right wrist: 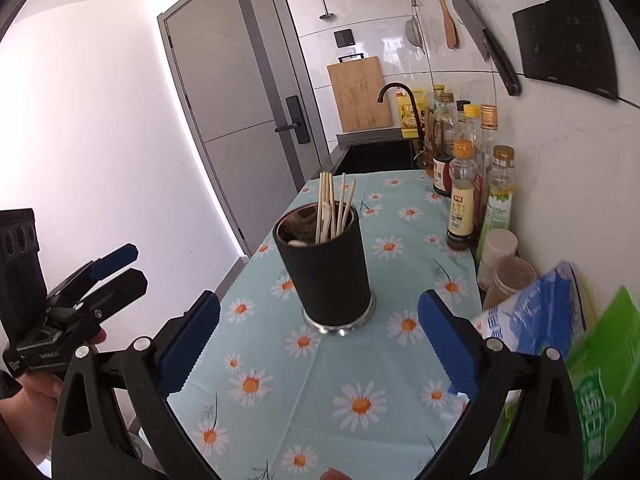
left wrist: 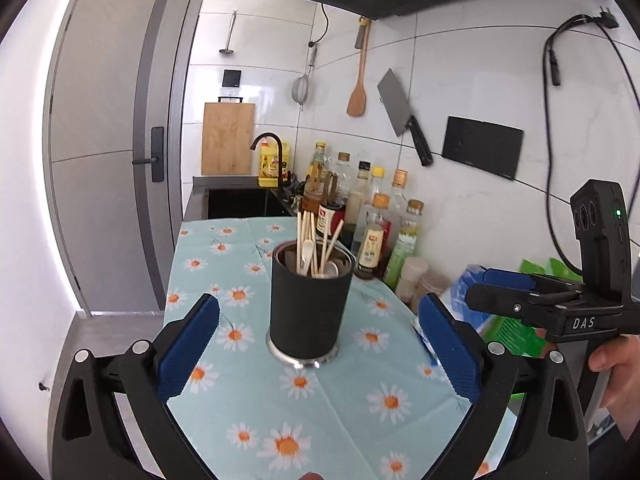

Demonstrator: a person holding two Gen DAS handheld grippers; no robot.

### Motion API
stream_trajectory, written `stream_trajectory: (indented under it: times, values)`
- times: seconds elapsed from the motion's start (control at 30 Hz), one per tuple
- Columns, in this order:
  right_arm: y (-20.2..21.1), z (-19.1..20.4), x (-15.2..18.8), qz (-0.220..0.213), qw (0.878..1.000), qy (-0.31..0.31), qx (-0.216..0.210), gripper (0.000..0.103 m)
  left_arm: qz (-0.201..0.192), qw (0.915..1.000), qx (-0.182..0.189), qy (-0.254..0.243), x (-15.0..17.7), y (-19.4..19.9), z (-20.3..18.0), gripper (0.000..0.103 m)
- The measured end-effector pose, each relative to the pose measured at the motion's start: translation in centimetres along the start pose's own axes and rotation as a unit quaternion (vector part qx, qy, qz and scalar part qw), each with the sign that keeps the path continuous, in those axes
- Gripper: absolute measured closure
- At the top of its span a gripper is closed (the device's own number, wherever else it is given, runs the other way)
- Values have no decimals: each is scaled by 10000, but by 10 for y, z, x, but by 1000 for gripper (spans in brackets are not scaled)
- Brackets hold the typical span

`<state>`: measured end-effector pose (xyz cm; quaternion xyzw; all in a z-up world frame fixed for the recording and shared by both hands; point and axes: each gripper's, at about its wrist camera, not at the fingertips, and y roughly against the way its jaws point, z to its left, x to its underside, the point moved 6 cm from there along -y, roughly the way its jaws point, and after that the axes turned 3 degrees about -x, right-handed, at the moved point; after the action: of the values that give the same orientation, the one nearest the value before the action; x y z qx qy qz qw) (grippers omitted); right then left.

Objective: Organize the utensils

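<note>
The desk (left wrist: 360,412) runs away from both cameras toward a dark sink, covered by a pale blue cloth printed with daisies. Along its right edge, against the tiled wall, stands a cluster of bottles (left wrist: 376,216), with a blue bag (right wrist: 532,312) and a green bag (right wrist: 600,380) nearer the cameras.

A black utensil holder (left wrist: 310,304) with a shiny metal base stands upright on the cloth, near the middle of the desk. In it stand pale chopsticks (left wrist: 306,240), leaning apart at slightly different angles, and a white spoon (left wrist: 307,254) among them; a second pale spoon-like piece lies lower inside, but what it is cannot be told.

The left gripper (left wrist: 318,344) hangs above the cloth with its blue-padded fingers spread wide and nothing between them. The holder sits just ahead of it, centred between the two pads and touching neither.

The right gripper (right wrist: 318,344) is likewise released, its pads wide apart and empty. From its camera the holder stands ahead and between the fingers, slightly toward the right pad, clear of both. In the left wrist view the right gripper (left wrist: 492,292) shows at the right edge, off to the holder's side above the bags; in the right wrist view the left gripper (right wrist: 120,266) shows at the left edge, beyond the desk's rim.
</note>
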<state>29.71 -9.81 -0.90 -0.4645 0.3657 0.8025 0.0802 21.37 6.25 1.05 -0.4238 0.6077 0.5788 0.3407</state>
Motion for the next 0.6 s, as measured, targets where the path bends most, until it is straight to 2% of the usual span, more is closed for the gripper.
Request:
stream_trajectory:
  times: [0.2, 0.4, 0.6]
  values:
    - [26, 20, 25, -38, 9998, 176, 65, 5, 370, 9993, 4, 18, 22, 17, -1, 7]
    - [38, 32, 41, 115, 9995, 174, 230, 5, 546, 9985, -44, 14, 40, 32, -5, 7]
    - [47, 40, 59, 267, 9992, 103, 291, 5, 694, 9972, -61, 253, 52, 41, -4, 7]
